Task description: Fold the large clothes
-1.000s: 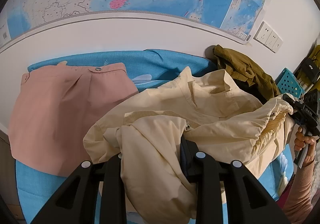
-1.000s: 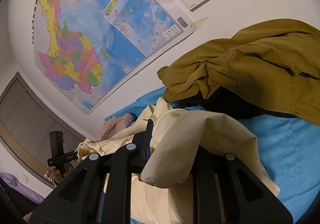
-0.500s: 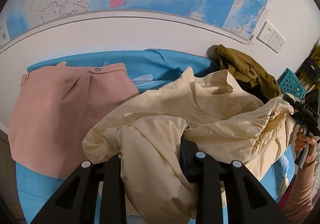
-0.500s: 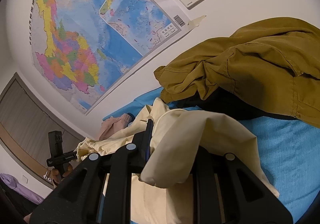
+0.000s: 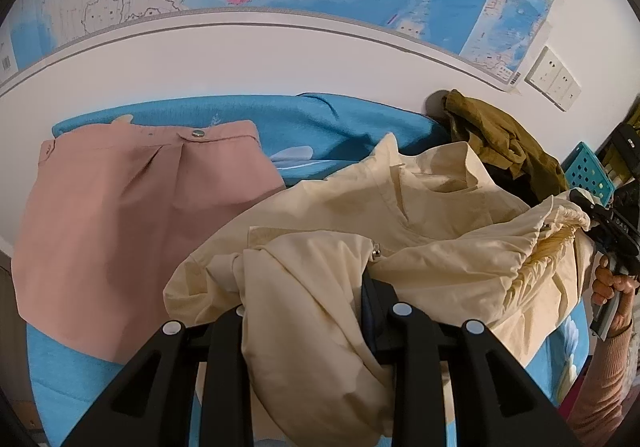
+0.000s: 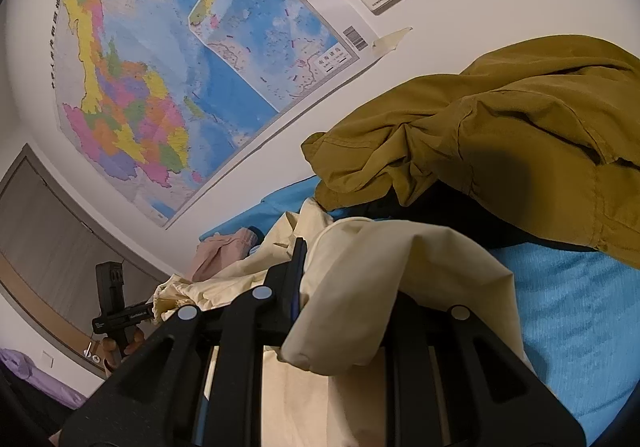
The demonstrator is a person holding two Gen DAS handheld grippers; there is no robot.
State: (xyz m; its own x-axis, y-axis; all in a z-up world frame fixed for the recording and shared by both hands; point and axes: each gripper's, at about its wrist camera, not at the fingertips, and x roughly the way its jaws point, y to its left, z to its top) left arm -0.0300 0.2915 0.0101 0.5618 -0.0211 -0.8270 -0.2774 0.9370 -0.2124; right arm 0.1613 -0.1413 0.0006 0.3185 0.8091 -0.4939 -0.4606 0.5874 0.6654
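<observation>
we hold the cream jacket point(image 5: 432, 231) bunched above the blue bed point(image 5: 352, 123), left claw point(image 5: 308, 311) clamped on one gathered edge, right claw point(image 6: 340, 287) clamped on the opposite, elastic-hemmed edge. the jacket's long axis runs claw to claw, slack between them. a pink garment point(image 5: 132, 215) lies flat to the left, an olive garment point(image 6: 500, 135) heaped to the right; the clear bed lies ahead.

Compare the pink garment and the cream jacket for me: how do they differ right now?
The pink garment lies flat and smooth on the blue cover; the cream jacket is bunched and rumpled. No gripper touches the pink garment, while the cream jacket is pinched by the left gripper and the right gripper. The pink garment shows a snap button, the cream jacket a gathered elastic hem. Both rest on the same cover.
</observation>
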